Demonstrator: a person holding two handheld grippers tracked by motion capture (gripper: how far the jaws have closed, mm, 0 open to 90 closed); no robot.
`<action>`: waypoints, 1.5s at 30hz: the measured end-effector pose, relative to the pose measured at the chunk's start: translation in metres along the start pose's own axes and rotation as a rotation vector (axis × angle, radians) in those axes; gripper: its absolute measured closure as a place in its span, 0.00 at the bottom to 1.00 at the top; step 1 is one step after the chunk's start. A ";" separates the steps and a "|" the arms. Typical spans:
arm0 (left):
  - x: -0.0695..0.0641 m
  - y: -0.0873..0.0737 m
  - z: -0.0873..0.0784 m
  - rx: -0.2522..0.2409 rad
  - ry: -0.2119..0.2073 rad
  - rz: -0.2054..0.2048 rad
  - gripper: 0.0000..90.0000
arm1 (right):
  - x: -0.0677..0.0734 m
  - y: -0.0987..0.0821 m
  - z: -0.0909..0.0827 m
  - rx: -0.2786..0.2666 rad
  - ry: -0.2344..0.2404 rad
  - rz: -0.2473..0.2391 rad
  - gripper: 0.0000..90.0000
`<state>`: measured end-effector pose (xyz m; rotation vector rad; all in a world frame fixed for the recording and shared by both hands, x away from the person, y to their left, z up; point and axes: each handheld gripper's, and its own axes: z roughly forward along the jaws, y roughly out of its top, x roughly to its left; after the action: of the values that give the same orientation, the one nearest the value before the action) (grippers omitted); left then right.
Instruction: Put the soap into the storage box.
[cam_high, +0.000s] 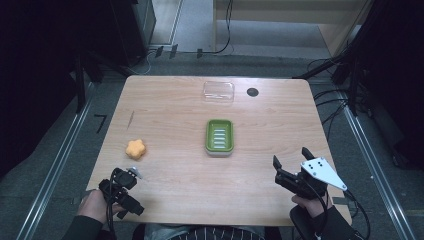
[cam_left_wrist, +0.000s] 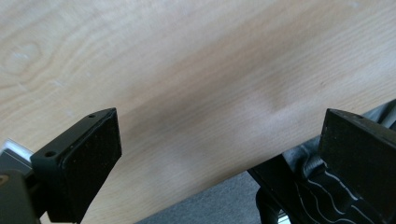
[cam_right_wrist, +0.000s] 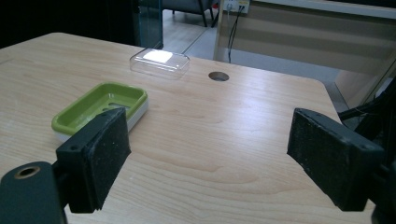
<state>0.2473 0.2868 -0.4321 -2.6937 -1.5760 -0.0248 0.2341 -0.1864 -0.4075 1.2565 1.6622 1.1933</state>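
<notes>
Far left, near the front edge of the counter (cam_high: 170, 100): left tool (cam_high: 120, 192), jaws set wide apart over bare wood with nothing between them, angled down toward the counter's near edge. Just beyond it, a little farther up the counter: small orange flower-shaped piece (cam_high: 135, 149), lying flat and alone, nearest of all things to that tool and well apart from the rest. Probably soap or a soft sponge, so likely light, perhaps slick or yielding; best pinched across its lobed sides, low and gently, to avoid squashing or a slip. Toward the middle: green soap dish (cam_high: 219, 137), open side up, ridged floor empty, seemingly the likely home for the orange piece. Beyond it, near the far edge: clear plastic lid (cam_high: 218, 92), thin and glossy, likely slippery, beside a dark round hole (cam_high: 252, 92) in the counter. Far right, at the front: right tool (cam_right_wrist: 208, 161), jaws likewise wide apart and empty, aimed across the counter with the dish off to its left.
</notes>
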 end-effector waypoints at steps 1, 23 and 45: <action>0.001 0.001 -0.001 -0.001 0.000 0.000 0.00 | 0.000 0.000 0.000 -0.001 0.000 0.004 0.15; 0.041 0.026 -0.008 -0.077 -0.014 -0.072 0.00 | 0.004 0.002 0.000 -0.002 0.005 -0.006 0.15; 0.064 0.062 -0.013 -0.133 -0.003 -0.080 0.00 | 0.003 0.001 -0.003 -0.001 -0.004 -0.008 0.15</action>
<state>0.3323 0.3120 -0.4183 -2.7262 -1.7418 -0.1308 0.2311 -0.1844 -0.4061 1.2496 1.6626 1.1853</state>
